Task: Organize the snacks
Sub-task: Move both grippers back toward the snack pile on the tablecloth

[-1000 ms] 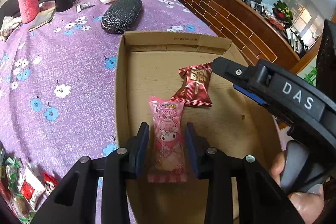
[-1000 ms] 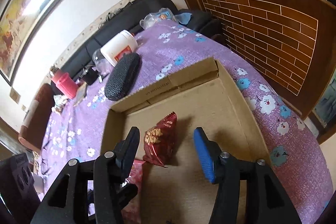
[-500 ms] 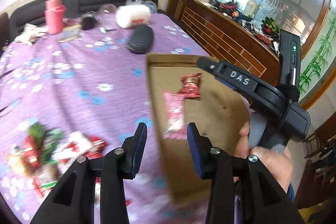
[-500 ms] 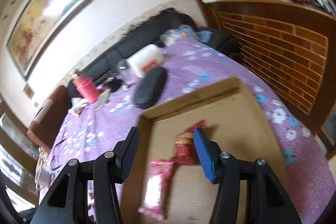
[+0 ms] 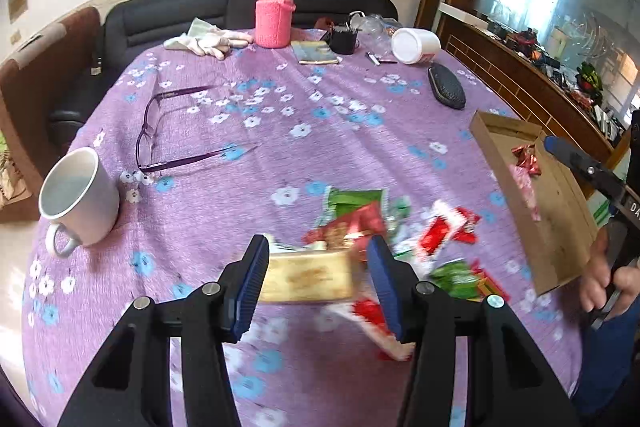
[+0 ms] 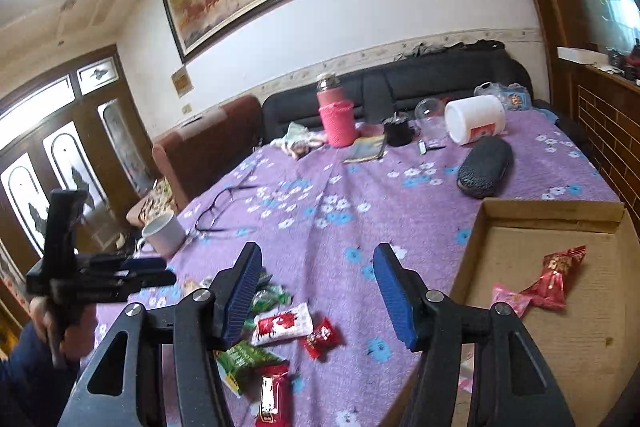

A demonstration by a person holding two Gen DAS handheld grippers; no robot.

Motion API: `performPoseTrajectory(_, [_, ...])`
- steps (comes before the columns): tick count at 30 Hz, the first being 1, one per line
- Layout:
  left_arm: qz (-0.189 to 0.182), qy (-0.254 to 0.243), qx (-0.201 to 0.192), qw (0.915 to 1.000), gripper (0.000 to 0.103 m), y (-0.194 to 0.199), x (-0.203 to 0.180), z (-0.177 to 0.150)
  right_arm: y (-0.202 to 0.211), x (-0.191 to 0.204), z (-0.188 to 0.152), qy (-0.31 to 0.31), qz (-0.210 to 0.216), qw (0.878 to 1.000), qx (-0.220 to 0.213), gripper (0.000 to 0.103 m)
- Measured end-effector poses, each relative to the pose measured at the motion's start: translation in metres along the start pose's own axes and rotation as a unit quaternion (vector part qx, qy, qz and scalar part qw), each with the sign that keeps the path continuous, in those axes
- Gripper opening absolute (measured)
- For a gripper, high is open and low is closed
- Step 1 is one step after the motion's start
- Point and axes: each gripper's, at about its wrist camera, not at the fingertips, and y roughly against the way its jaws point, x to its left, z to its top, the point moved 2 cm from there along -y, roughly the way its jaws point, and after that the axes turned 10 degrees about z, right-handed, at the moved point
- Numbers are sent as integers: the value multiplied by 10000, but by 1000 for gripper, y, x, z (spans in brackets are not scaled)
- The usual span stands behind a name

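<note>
Purple flowered tablecloth [image 5: 248,187], loose snack pile [image 5: 384,239] beneath the left tool [image 5: 316,281], jaws parted, gripping nothing.

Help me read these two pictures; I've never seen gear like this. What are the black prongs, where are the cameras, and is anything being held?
There is no robot. A person holds a hand-operated two-finger gripper in each hand, and each gripper carries a camera looking forward along its fingers. So the prongs at the bottom of each picture are that gripper's own: the left gripper in one view, the right gripper in the other. Both stand open and hold nothing; the left one's jaws have just been opening, over the pile of snacks on the purple tablecloth. Two snacks already lie in the cardboard box. Also on the table: a mug, glasses, a pink bottle.
</note>
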Motion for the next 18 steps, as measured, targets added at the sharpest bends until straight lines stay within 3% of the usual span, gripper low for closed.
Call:
performPoseTrajectory(5, [-208,-127,127,9996,60,-28,3,7,1,-4,-1,-138,78,9999,-55,62])
performPoseTrajectory(8, [-786,0,435,9960,61,-49,-1,8,2,-10,1,-247,43,9997,-77,63])
performPoseTrajectory(10, [-698,-42,652,9954,62,-61,-1,3,2,-11,1,-280,-1,9996,-75,63])
performPoseTrajectory(15, [-1091,-215,793,9906,69,-44,4,-20,4,-10,1,-299,36,9995,-92,63])
performPoseTrajectory(18, [-1007,-609,639,9910,76,-25,-3,-35,4,-6,1,-228,34,9997,-84,63])
